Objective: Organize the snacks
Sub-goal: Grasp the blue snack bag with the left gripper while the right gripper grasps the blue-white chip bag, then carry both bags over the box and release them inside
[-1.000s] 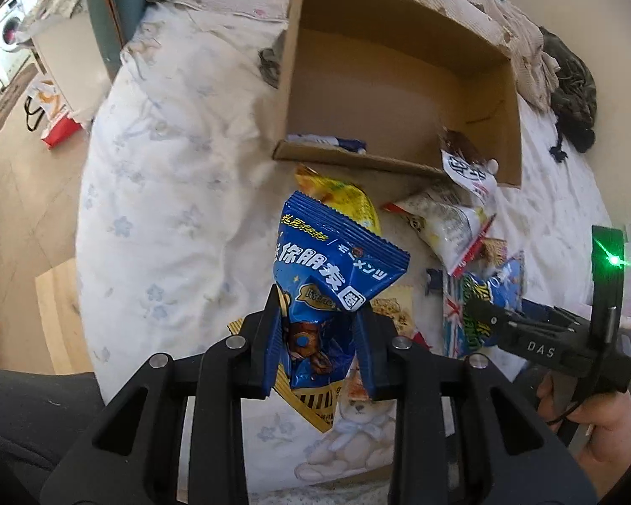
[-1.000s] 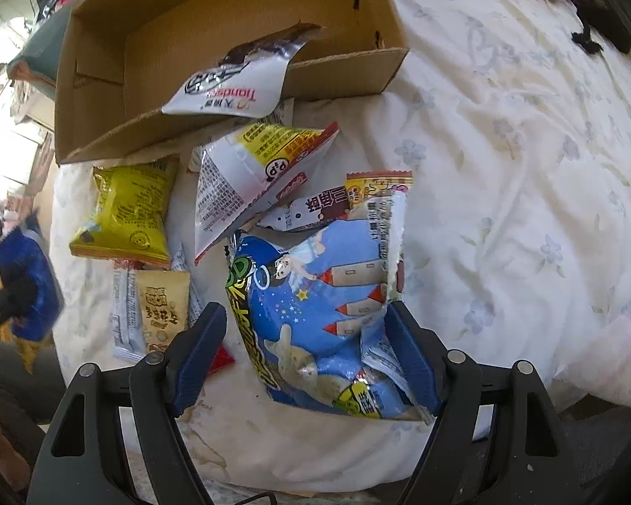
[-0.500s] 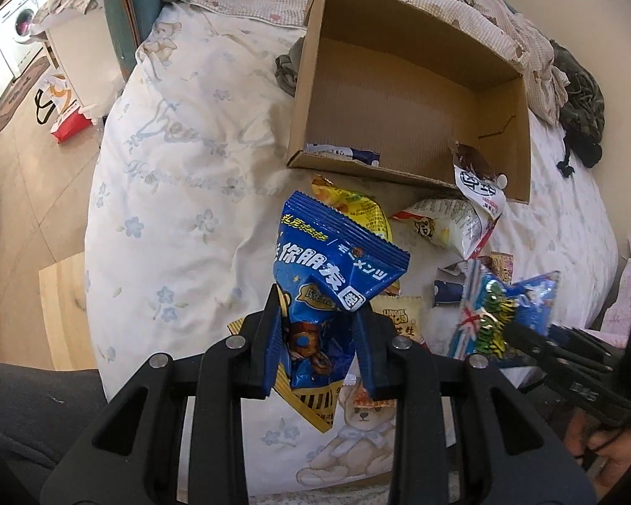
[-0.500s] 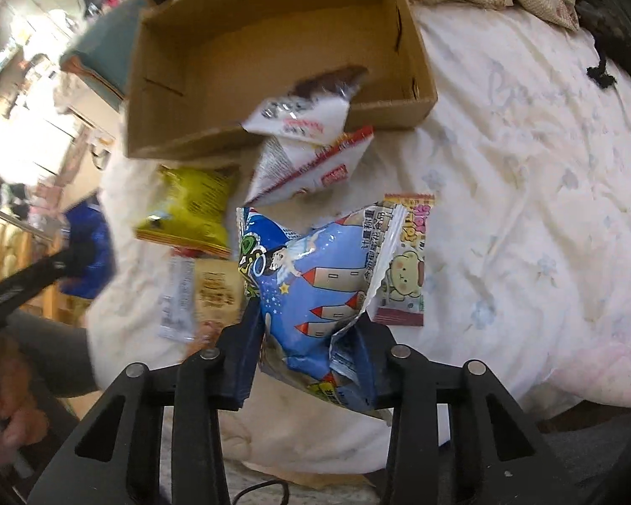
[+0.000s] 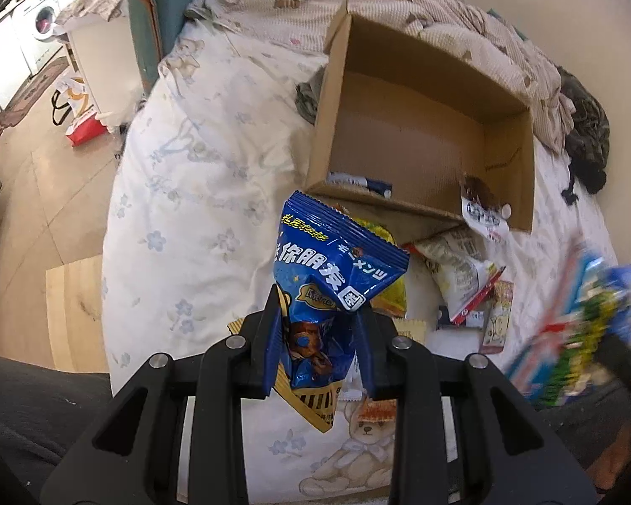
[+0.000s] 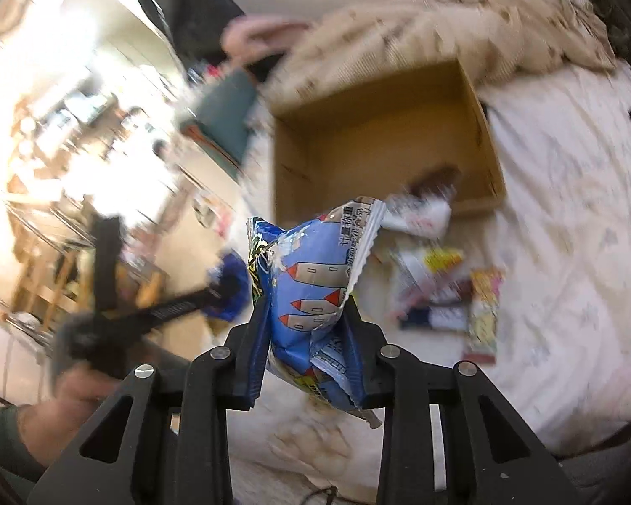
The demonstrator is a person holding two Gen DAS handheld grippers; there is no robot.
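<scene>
Left gripper (image 5: 319,336) clamps the dark-blue snack bag (image 5: 336,269); right gripper (image 6: 307,345), just closing, pinches the seemingly rocket-print bag (image 6: 311,290).

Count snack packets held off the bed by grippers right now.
2. Dark blue foil packet pinched in the left gripper; light blue rocket-print packet pinched in the right gripper. Other packets lie loose by the cardboard box.

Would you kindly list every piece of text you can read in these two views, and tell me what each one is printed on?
"你朋友": large white characters on the dark blue foil snack packet held in the left hand-held gripper.
"メンツ": small white characters on the same packet.
Yellow line above them: too small to read.
Light blue rocket-print snack bag in the right hand-held gripper: print blurred, unreadable.
Loose packets by the brown cardboard box: unreadable.
</scene>
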